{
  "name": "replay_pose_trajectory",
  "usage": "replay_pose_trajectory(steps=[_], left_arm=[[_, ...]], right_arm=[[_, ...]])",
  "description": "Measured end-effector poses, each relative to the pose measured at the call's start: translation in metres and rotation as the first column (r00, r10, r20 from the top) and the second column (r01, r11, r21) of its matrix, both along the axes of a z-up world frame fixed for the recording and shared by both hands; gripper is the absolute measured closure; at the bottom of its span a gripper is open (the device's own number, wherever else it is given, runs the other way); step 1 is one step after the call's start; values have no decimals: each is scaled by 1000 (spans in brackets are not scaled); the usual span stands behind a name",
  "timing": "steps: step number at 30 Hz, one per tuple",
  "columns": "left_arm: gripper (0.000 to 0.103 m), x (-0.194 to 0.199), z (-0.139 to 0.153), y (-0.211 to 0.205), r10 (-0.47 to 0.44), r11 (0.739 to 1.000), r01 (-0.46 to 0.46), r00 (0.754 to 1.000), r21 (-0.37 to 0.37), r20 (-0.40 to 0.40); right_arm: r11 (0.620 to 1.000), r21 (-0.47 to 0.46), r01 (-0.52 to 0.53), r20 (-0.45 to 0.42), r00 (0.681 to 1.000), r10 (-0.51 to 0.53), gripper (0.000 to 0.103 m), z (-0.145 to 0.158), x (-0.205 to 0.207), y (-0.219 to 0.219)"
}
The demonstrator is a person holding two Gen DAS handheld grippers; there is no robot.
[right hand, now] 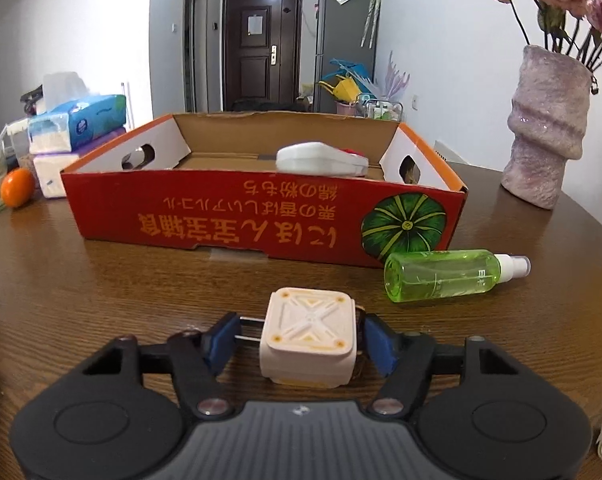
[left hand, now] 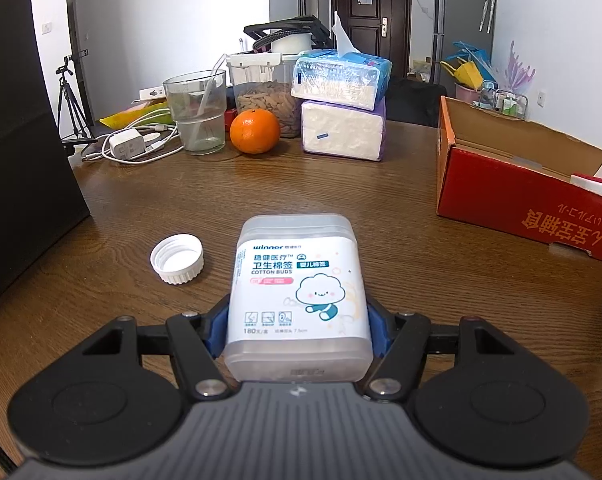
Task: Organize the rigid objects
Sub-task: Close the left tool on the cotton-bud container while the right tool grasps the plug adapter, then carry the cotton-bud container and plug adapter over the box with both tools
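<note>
While the left gripper (left hand: 299, 328) clamps its blue pads (left hand: 217, 332) on both sides of the cotton bud box (left hand: 299, 292), that box sits just off the wooden table (left hand: 161, 208) surface or on it, cannot tell which. Box is translucent white plastic with a printed label and a cartoon cloud figure.

Landmark is the red cardboard box (right hand: 261, 220), open-topped, printed with upside-down characters and a green pumpkin. In the left wrist view the cotton bud box is nearer than the red cardboard box and to its left, well apart. A white screw cap (left hand: 177, 258) lies open side up just left of the cotton bud box.

Right gripper (right hand: 301, 340) has a cream square charger plug (right hand: 309, 340) between its fingers, nearer than the red cardboard box, in front of its long side. Left pad (right hand: 221, 342) meets the two metal prongs; right pad (right hand: 377, 344) sits at the plug's other side, contact there hard to confirm. A green spray bottle (right hand: 441, 276) lies on its side against the front right corner of the red cardboard box.

Inside the red cardboard box rests a white rounded object (right hand: 317, 158). Left of it: an orange (left hand: 255, 132), stacked tissue packs (left hand: 343, 108), a clear glass (left hand: 197, 112), a jar (left hand: 265, 92), a white charger with cable (left hand: 127, 146). Right of it stands a purple vase (right hand: 545, 128) with flowers.
</note>
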State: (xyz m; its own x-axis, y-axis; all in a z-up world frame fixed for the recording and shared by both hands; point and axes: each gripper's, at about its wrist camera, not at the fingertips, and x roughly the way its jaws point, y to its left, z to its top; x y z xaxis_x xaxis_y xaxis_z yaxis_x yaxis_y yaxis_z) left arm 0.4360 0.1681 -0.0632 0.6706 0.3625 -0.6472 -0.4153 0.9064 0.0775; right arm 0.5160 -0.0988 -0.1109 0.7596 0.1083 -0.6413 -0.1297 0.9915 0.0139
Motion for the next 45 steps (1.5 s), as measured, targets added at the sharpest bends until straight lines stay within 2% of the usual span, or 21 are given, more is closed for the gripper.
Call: replay_pose_trajectory(steps=[9,22,32,45], left_arm=[[38,-1,1,0,-8,1000,8,1000,3,8],[38,-11,12,-9,-20,1000,19,998,20,67],[38,-15,25,-30,-83,997,83,991,2,106],[38,-1,57,-67,-171,985,171,968,15,183]], right_arm=[[1000,-9,-2,11,1000,2,37,2,-8,0],[997,62,-37,76,997,32,38,25,-27,-1],[991,115,-69,153,987,51,38,53,-42,-7],[986,153,-71,217,975,37,38,77,-46,-18]])
